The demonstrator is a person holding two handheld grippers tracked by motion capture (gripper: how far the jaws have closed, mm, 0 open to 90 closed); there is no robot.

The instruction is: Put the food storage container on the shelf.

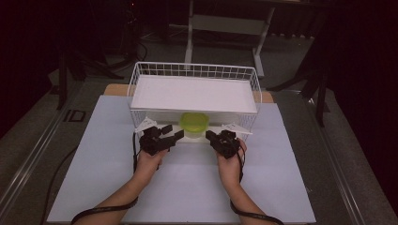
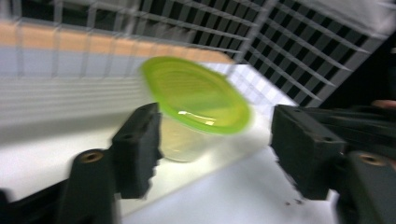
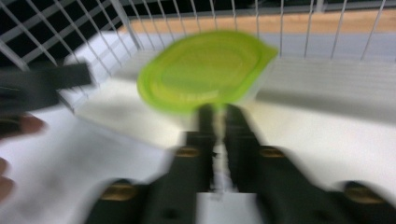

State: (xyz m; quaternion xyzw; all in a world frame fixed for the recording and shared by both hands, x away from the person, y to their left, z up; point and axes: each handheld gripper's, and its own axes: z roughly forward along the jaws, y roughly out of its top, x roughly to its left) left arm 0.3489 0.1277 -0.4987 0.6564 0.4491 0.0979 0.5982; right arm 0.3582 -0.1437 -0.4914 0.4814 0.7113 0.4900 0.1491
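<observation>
Green-lidded cup (image 1: 194, 123) sits at the near edge of the wire basket (image 1: 136, 82), on the white tray lip (image 1: 187, 138), between the two grippers. In the high view its clear body is mostly hidden under the lid; the left gripper view shows the lid (image 2: 198, 95) tilted and the translucent body below it, smeared by blur.

Left gripper (image 1: 174, 136): jaws apart, nothing between the pads. In its own view the cup is just beyond the left-hand jaw, possibly touching it; the blur makes that impossible to tell. The right-hand jaw is well clear of it.

Right gripper (image 1: 210, 136): jaws together, only a sliver of gap in its own view (image 3: 218, 122). Tips sit at the near rim of the lid (image 3: 203, 70); heavy blur, so I can't tell if they pinch the lid edge or just touch it.

Basket's flat white panel (image 1: 195, 93) covers its inside. Far wall of the basket is cut off in both gripper views. The other gripper shows as a dark smear at the left of the right gripper view, along with fingertips (image 3: 27, 125) at the frame edge.
</observation>
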